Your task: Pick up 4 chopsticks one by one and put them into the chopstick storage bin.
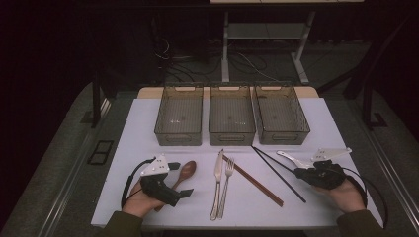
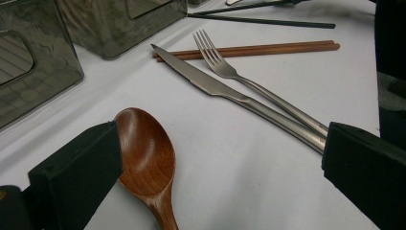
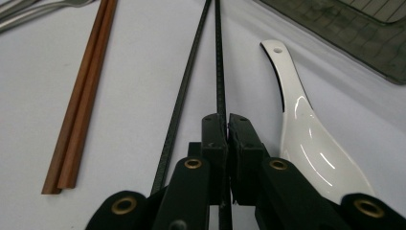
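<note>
A: Is any writing seen on the white table (image 1: pixel 148 148)?

B: No readable label or brand can be made out.

A: What is held?

B: One black chopstick (image 3: pixel 219 72) is pinched between the closed jaws of the right gripper (image 3: pixel 227 125); its twin (image 3: pixel 184 91) lies just beside, a white ceramic spoon (image 3: pixel 306 139) on the other side. The left gripper (image 2: pixel 215 158) is spread wide, with a wooden spoon (image 2: pixel 146 158) lying by one jaw.

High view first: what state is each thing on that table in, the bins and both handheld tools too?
Three bins: upright, empty.
Left gripper: fingers wide open, wooden spoon between them, not pinched.
Right gripper: shut on one black chopstick.
Other black chopstick: lying free.
White spoon: bowl up.
Knife, fork, brown chopsticks: flat, untouched.
</note>
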